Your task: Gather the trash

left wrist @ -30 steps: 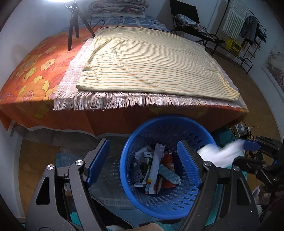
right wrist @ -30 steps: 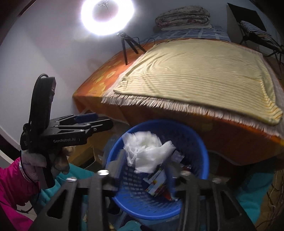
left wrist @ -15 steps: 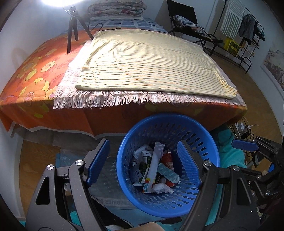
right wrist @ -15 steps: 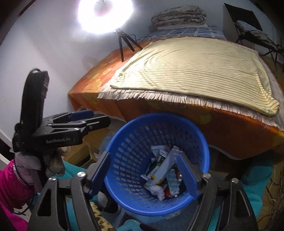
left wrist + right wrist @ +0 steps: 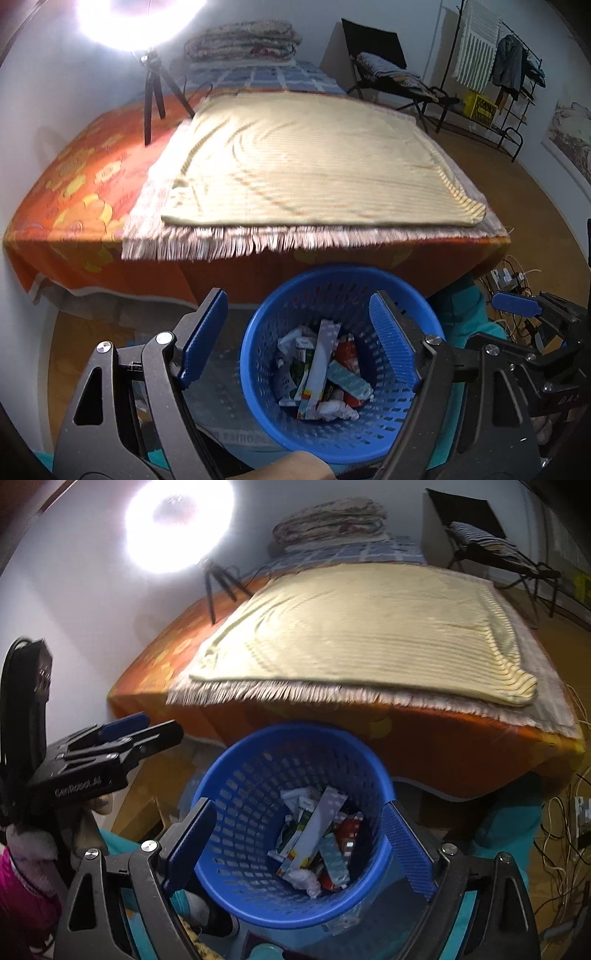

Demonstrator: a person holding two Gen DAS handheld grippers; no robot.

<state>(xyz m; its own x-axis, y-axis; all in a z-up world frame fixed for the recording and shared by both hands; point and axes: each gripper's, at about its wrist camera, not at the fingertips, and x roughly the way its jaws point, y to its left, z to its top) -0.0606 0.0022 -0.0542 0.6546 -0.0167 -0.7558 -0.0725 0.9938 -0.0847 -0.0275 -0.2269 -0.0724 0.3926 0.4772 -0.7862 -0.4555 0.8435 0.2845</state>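
A blue perforated plastic basket (image 5: pixel 295 295) stands on the floor at the foot of the bed; it also shows in the right wrist view (image 5: pixel 243 775). Several wrappers (image 5: pixel 321 369) and a crumpled white tissue (image 5: pixel 334 410) lie in its bottom; the tissue also shows in the right wrist view (image 5: pixel 304 878). My left gripper (image 5: pixel 299 347) is open and empty above the basket. My right gripper (image 5: pixel 299 845) is open and empty above the basket too. Each gripper shows in the other's view, the right one (image 5: pixel 517 306) and the left one (image 5: pixel 122 731).
A bed with an orange floral sheet (image 5: pixel 74 184) and a yellow striped blanket (image 5: pixel 306 162) lies straight ahead. A ring light on a tripod (image 5: pixel 151 85) stands on the bed. A folding chair (image 5: pixel 384 74) and a clothes rack (image 5: pixel 498 74) stand at the back right. Cables (image 5: pixel 565 830) lie on the right.
My right gripper opened and let go of the white tissue, which now lies in the basket. Both grippers have lifted and tilted up a little.
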